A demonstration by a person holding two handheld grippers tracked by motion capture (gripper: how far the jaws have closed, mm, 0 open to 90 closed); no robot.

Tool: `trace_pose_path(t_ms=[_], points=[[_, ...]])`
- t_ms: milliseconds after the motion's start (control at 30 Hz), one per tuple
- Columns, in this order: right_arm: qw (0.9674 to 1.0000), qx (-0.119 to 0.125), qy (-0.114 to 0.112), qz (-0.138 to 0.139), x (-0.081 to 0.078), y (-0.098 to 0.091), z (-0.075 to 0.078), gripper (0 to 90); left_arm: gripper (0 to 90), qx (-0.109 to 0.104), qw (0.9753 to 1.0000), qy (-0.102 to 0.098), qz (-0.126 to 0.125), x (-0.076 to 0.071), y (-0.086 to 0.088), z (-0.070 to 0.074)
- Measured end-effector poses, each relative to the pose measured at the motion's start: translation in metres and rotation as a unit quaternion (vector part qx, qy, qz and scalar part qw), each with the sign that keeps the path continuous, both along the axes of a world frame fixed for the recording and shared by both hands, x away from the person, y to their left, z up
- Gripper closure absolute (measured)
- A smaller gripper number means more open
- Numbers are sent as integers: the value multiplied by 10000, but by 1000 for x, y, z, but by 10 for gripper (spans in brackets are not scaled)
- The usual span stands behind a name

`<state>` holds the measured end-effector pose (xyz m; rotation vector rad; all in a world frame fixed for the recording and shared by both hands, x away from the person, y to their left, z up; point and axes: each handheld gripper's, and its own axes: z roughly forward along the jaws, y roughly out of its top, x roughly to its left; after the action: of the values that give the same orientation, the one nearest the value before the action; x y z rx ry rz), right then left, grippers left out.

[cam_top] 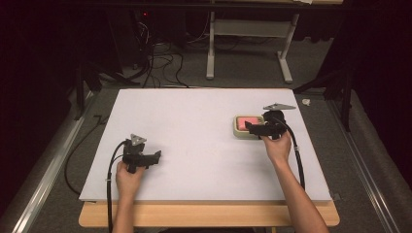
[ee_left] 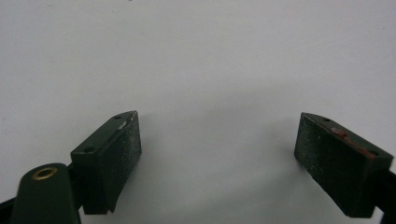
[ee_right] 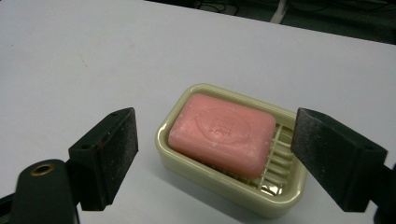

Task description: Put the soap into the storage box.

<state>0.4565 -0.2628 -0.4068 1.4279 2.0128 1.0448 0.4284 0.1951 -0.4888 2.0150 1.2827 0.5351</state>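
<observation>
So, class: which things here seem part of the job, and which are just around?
Likely in use:
pink soap bar
soap dish
right hand-held gripper, open before the dish

Just about:
left hand-held gripper, open over bare table
floor cables

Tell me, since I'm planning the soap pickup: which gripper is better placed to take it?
Right. The right gripper hangs open right at the soap in its dish; the left gripper is far across the table, over bare surface.
</observation>
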Motion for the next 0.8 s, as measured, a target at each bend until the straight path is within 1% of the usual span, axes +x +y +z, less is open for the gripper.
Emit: trace_pose_path(t_ms=[200,433,633,800], points=[[9999,50,-109,17,-10,-3,3,157,151,1,10000,0,0,0,0,0],[9998,97,-146,50,-17,-5,3,159,151,0,10000,-1,0,0,0,0],[9998,74,-181,87,-24,-6,6,162,151,1,10000,0,0,0,0,0],[9996,151,-241,87,-32,-8,6,167,151,1,10000,0,-1,0,0,0]])
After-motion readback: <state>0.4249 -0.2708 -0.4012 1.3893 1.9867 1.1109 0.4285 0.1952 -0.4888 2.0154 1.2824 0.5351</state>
